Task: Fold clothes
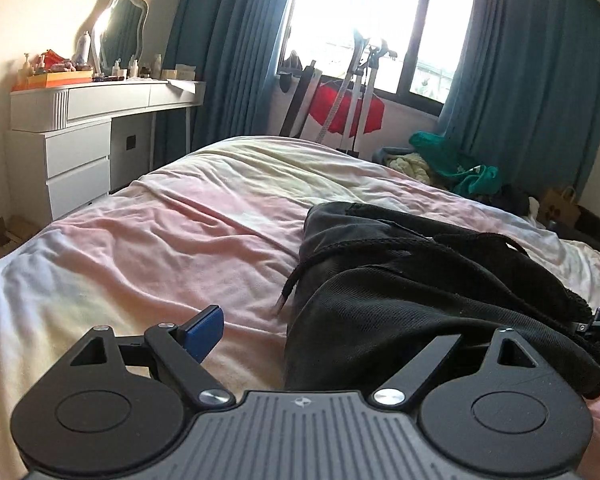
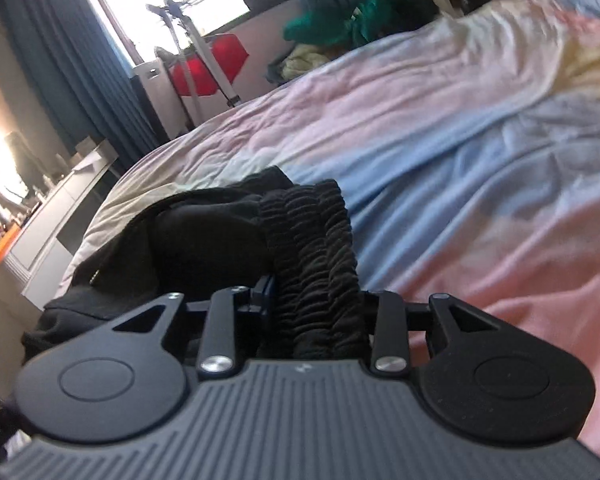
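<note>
While daylight floods the window (image 1: 380,20) at the far side, a black garment (image 1: 400,292) lies bunched on the bed (image 1: 160,232), toward its right half as the left-wrist view shows it. Bedspread is pastel: pink, pale yellow, light blue, wrinkled.

Left gripper (image 1: 332,344): fingers spread wide. 1 blue pad (image 1: 204,332) shows bare on the left, over the sheet. The right finger is covered by black cloth, so I cannot tell whether it grips anything. Garment drapes across that side; a drawstring (image 1: 290,284) trails off its left edge onto the sheet.

Right gripper (image 2: 314,308): fingers clenched on the garment's gathered, ribbed elastic band (image 2: 312,248), which fills the gap between them and runs up out of it. Remaining fabric slumps to the left in that view.

Surroundings: white dresser (image 1: 80,136) with mirror (image 1: 122,28) at far left, teal curtains (image 1: 540,92), red cloth (image 1: 348,108) on a stand below the window, a green clothes heap (image 1: 452,160) past the bed's far right.
</note>
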Tool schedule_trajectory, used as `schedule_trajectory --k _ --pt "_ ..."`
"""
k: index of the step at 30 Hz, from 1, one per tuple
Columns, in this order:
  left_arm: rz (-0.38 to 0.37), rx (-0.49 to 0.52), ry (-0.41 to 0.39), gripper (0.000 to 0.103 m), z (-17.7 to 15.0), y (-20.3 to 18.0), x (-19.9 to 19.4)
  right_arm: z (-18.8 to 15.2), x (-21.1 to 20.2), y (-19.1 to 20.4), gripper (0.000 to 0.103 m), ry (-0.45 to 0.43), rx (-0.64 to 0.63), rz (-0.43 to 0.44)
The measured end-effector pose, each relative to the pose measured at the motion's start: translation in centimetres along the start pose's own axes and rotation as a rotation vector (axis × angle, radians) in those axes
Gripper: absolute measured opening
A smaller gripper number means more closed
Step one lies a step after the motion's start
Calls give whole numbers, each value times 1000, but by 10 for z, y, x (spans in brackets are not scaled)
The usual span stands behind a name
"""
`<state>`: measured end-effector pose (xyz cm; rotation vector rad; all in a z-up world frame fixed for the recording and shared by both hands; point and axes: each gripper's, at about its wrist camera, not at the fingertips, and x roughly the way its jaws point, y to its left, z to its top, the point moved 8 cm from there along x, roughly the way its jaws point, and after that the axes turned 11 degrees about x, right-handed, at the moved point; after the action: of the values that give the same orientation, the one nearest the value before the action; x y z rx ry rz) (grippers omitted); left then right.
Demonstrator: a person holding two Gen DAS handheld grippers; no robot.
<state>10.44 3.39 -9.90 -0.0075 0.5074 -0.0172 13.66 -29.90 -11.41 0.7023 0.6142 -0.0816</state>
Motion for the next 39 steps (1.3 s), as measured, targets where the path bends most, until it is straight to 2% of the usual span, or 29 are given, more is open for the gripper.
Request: schedule_trajectory --k 4,10,11,14,17,19,21,24,26,28,33,35,36,37,39 --pt "-7 13 3 86 2 1 -6 -1 -5 2 36 -5 12 5" --pt "-53 55 -37 83 12 -4 -51 -1 -12 4 37 -10 45 15" --pt "-46 73 -67 83 17 -6 -60 -1 -12 5 37 -14 34 9" --pt "-62 135 -244 87 40 -14 -85 0 -12 11 37 -28 5 -4" --pt "-118 126 -307 89 62 -24 -79 -1 -16 16 37 -52 -29 -13" --pt "-115 131 -277 87 67 -31 -57 -1 -17 19 37 -65 -56 -17" --pt "-98 143 -209 85 62 -34 -24 0 -15 18 37 -69 -63 -18" --pt "-91 129 -39 85 35 -28 29 1 -12 13 38 -65 -51 -4" --pt "-146 94 35 86 15 -21 50 1 -8 10 38 -55 -28 5" --pt "-161 88 58 89 10 -17 56 2 -5 8 39 -43 -5 13" --pt "-208 6 99 89 9 -8 56 3 -4 7 43 -2 20 18" --pt "-224 -29 111 90 8 -4 54 2 -7 8 67 8 -19 -21" --pt "-234 -49 119 90 7 -1 53 2 -9 7 73 1 -38 -42" --pt "-246 -73 132 90 5 1 54 2 -11 7 78 0 -44 -53" --pt "-287 -136 161 90 3 6 54 2 -15 3 78 22 1 -39"
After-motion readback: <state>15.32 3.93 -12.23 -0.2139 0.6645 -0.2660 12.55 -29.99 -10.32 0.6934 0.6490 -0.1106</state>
